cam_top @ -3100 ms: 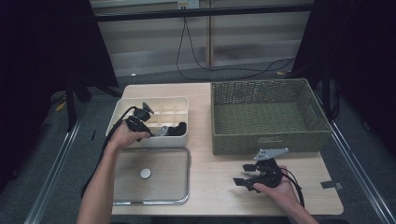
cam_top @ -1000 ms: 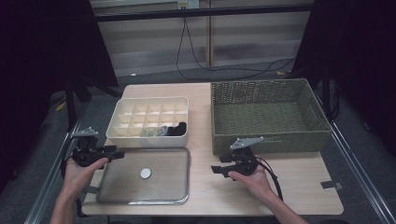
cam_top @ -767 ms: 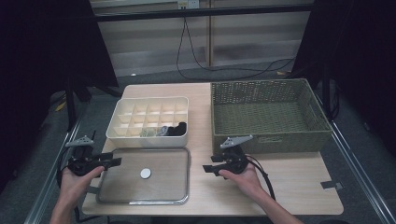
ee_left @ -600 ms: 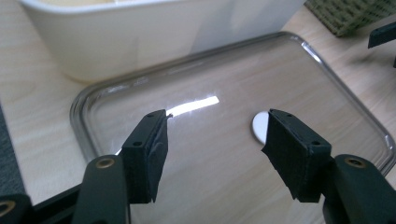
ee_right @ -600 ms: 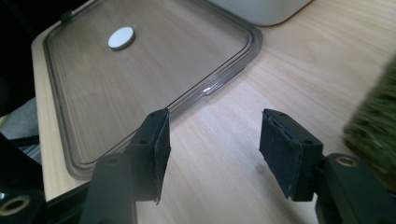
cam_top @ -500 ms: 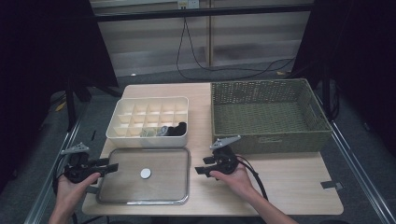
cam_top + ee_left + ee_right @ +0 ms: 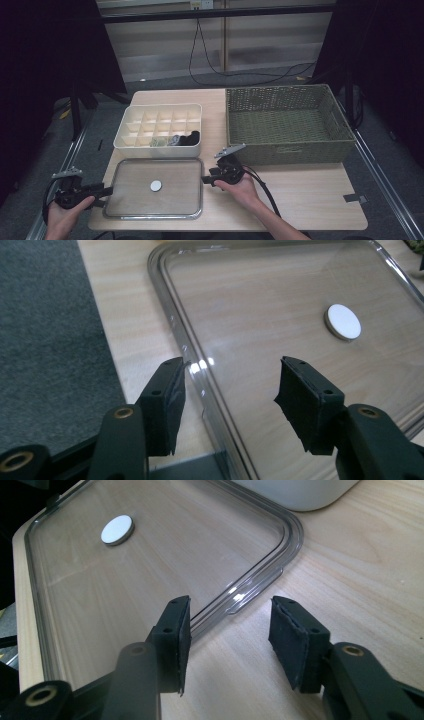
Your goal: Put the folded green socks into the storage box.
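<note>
A clear rectangular lid point(image 7: 135, 202) with a white round knob point(image 7: 156, 186) lies flat on the table in front of a cream compartment box point(image 7: 160, 109). My left gripper point(image 7: 107, 190) is at the lid's left edge and my right gripper point(image 7: 204, 180) at its right edge. In the left gripper view the left gripper point(image 7: 230, 385) is open, and the lid point(image 7: 280, 300) has its rim running between the jaws, untouched by the pads. In the right gripper view the right gripper point(image 7: 227, 625) is open astride the rim of the lid point(image 7: 150, 565). Both pairs of jaws have just been closing.
A green woven basket point(image 7: 287, 150) stands at the back right, close to my right hand. The box holds a few dark and pale items point(image 7: 187, 139) in its front compartments. The table's left edge lies just beside my left gripper. Bare wood stretches to the front right.
My right gripper has moved left from in front of the basket to the lid's right edge. My left gripper has come down and in toward the lid's left edge.
</note>
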`<state>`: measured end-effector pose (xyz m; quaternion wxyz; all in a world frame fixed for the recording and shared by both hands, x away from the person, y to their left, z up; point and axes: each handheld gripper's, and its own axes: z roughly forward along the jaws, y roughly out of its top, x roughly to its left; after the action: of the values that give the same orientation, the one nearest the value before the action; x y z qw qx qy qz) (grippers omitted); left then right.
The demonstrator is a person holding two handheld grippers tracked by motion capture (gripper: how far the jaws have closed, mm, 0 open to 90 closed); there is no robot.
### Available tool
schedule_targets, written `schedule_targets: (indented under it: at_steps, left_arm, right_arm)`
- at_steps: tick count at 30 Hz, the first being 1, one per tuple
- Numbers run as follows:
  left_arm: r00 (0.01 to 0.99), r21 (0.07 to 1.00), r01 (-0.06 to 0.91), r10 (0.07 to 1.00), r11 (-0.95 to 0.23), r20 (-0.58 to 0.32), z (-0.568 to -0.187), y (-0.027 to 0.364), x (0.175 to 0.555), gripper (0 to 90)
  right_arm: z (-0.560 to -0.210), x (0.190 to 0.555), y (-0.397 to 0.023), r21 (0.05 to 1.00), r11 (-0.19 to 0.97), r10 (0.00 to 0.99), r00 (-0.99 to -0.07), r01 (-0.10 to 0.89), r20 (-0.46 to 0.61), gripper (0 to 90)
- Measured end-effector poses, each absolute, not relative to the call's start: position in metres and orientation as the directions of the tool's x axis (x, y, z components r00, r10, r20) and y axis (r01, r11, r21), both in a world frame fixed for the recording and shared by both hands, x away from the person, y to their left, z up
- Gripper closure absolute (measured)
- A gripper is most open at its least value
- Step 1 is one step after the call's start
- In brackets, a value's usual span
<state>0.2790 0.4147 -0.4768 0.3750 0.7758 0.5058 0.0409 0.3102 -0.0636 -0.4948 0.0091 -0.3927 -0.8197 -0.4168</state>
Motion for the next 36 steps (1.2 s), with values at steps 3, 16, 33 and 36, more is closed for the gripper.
schedule_targets:
  at_steps: [3, 16, 33, 36]
  left_arm:
    - [0.488, 0.606, 0.760, 0.822, -0.235, -0.293, -0.482, 0.415, 0.280, 48.5]
    - [0.504, 0.624, 0.742, 0.817, -0.245, -0.279, -0.490, 0.409, 0.280, 53.7]
    - [0.493, 0.624, 0.739, 0.835, -0.254, -0.243, -0.491, 0.404, 0.291, 63.7]
    - [0.494, 0.625, 0.738, 0.836, -0.256, -0.241, -0.491, 0.403, 0.292, 63.8]
  right_arm:
    - [-0.496, 0.312, -0.061, 0.668, 0.337, 0.647, -0.679, 0.663, 0.347, 52.8]
    - [-0.503, 0.316, -0.051, 0.651, 0.283, 0.684, -0.624, 0.705, 0.379, 55.5]
    - [-0.511, 0.310, -0.048, 0.651, 0.132, 0.719, -0.524, 0.748, 0.456, 68.4]
    - [-0.513, 0.309, -0.049, 0.625, 0.066, 0.721, -0.470, 0.778, 0.509, 68.4]
